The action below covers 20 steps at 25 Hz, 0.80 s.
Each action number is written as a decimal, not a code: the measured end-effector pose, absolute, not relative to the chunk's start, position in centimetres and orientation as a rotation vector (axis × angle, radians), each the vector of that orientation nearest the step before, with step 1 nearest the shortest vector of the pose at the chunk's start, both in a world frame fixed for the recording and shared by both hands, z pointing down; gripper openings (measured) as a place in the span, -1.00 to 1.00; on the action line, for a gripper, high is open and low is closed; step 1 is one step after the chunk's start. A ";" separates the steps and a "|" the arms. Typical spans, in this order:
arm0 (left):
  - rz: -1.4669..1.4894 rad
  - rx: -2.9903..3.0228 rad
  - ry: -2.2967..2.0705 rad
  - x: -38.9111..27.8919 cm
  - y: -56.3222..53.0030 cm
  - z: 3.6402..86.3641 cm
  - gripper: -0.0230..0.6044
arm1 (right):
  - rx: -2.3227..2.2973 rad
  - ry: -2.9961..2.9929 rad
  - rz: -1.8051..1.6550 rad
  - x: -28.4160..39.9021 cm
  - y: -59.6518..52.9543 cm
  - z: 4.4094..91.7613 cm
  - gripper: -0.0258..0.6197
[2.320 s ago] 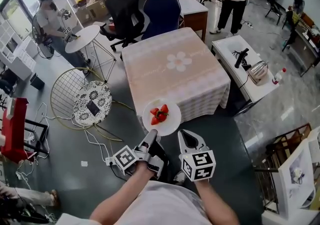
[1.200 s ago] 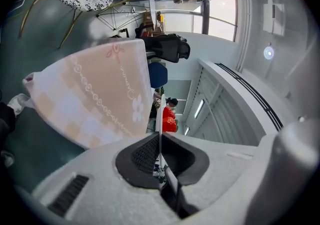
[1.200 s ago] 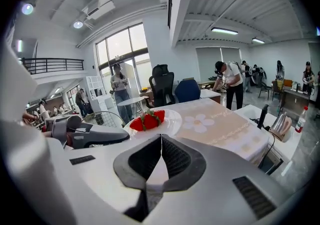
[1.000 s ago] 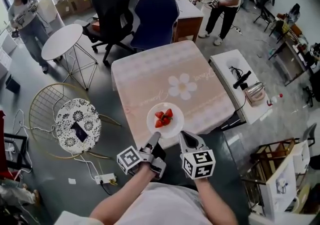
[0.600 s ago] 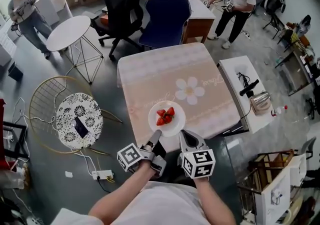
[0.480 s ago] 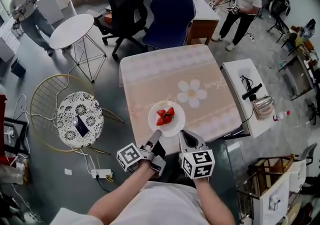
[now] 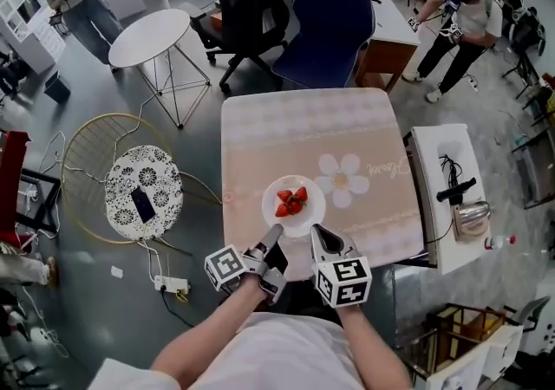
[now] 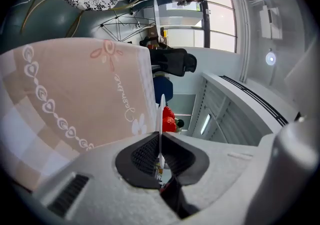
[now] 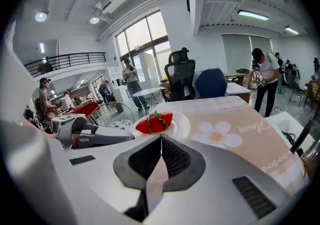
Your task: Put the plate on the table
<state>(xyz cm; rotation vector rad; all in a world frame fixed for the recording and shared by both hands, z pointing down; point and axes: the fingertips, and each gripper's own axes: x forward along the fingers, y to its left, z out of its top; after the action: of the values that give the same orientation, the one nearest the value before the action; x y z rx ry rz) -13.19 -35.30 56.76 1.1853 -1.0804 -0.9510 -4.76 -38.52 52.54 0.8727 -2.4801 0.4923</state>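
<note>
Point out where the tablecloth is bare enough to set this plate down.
The table is bare beyond the plate: open cloth runs out to the edge by the blue chair, and around the flower print. Only the near edge is crowded, where the left gripper, jaws shut on the plate's rim, sits beside the right gripper.

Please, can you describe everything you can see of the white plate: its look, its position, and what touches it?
The plate is round, white and glossy, like ceramic, and it carries a few red strawberries with green tops. It lies about level over the near part of the table, which has a pink flower cloth. The left gripper is shut on its near rim. Whether it rests on the cloth, I cannot tell.
</note>
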 end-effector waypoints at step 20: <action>-0.897 1.105 -1.197 -10.3 -43.3 62.0 -0.87 | 0.653 -2.489 0.601 -3.3 -46.4 56.9 -0.91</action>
<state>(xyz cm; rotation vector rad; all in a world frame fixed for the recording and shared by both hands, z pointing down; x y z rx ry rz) -10.28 -43.26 62.01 1.1053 -1.1967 -0.8967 -3.32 -46.36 56.87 0.6529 -2.4889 0.6013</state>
